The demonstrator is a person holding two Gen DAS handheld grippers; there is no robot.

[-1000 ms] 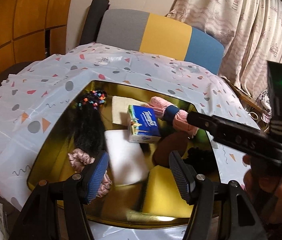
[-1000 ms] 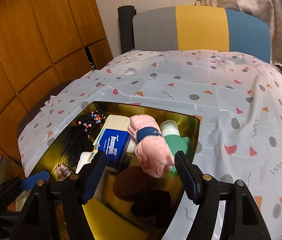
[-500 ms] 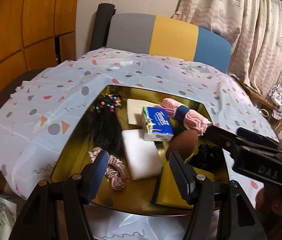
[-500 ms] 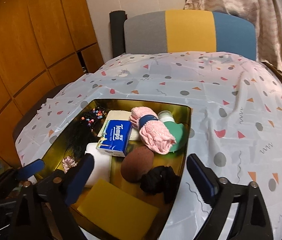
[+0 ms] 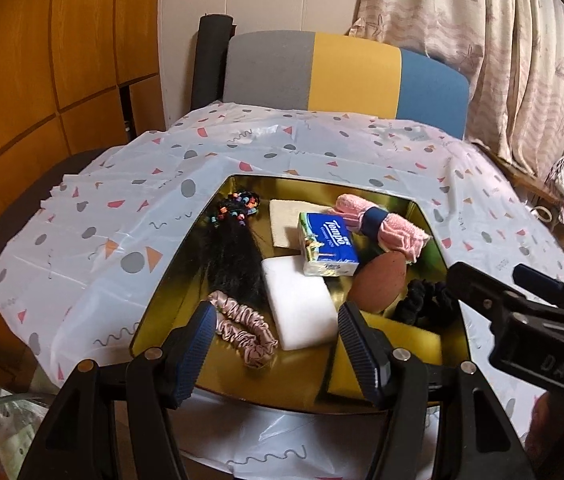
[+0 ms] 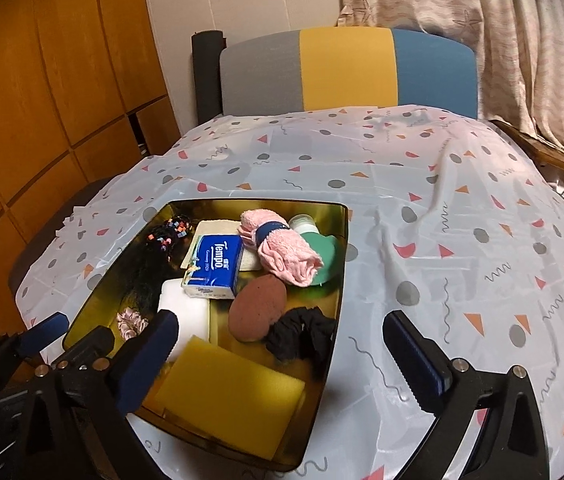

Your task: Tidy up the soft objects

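I hold both grippers tilted down over the gold tray (image 6: 336,280): my right gripper (image 6: 282,356) has just been opening (nothing between its jaws), my left gripper (image 5: 276,350) gapes empty. In the tray: 2 scrunchies, 1 pink towel (image 6: 282,248), 1 tissue pack (image 6: 216,264).

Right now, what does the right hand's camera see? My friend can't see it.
A shiny gold tray sits on a spotty tablecloth, full of soft things: a yellow sponge, blue tissue pack, and rolled pink towel. The right gripper hangs wide open above, holding nothing.
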